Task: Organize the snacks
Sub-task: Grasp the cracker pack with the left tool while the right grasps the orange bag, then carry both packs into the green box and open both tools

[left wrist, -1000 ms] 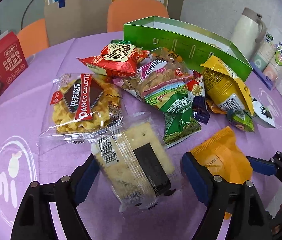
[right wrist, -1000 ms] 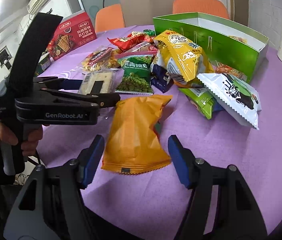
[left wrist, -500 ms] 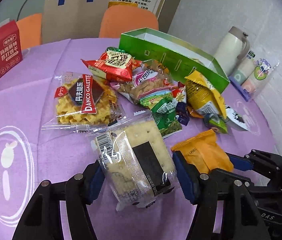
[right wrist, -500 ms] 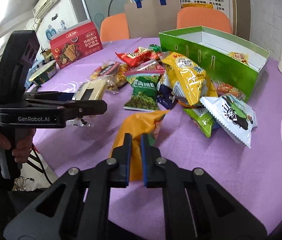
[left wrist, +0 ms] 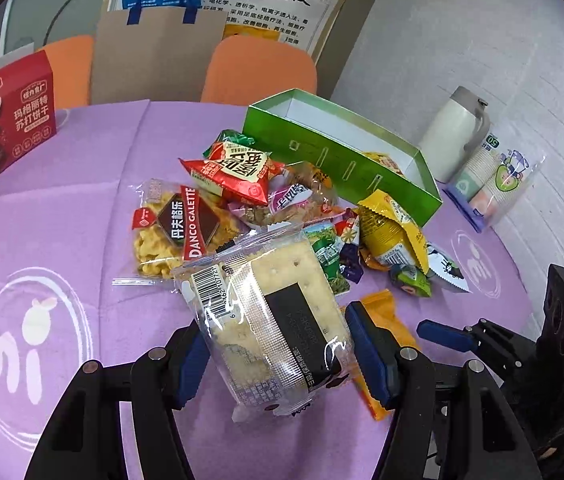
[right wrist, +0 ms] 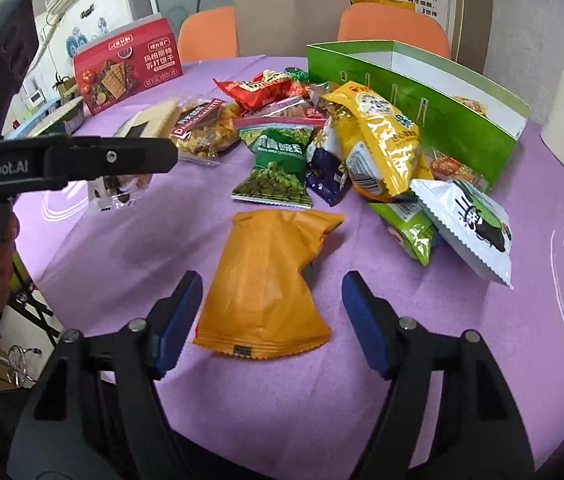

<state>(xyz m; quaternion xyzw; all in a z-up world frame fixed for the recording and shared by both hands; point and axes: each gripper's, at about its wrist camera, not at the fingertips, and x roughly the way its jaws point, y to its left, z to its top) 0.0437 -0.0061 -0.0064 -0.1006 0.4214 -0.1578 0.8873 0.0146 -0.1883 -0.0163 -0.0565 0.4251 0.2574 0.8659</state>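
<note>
L gripper [left wrist: 278, 354] clamps cracker pack [left wrist: 270, 316], lifted off purple table [left wrist: 82, 184]. R gripper [right wrist: 272, 316] jaws opening, straddling orange bag [right wrist: 266, 280] flat on table, pads not touching. Snack pile [right wrist: 321, 140] beyond, by green box [right wrist: 421, 96].

The left gripper [left wrist: 278, 350], low in its frame, stands clamped; the right gripper [right wrist: 272, 312], jaws opening, points downward.
</note>
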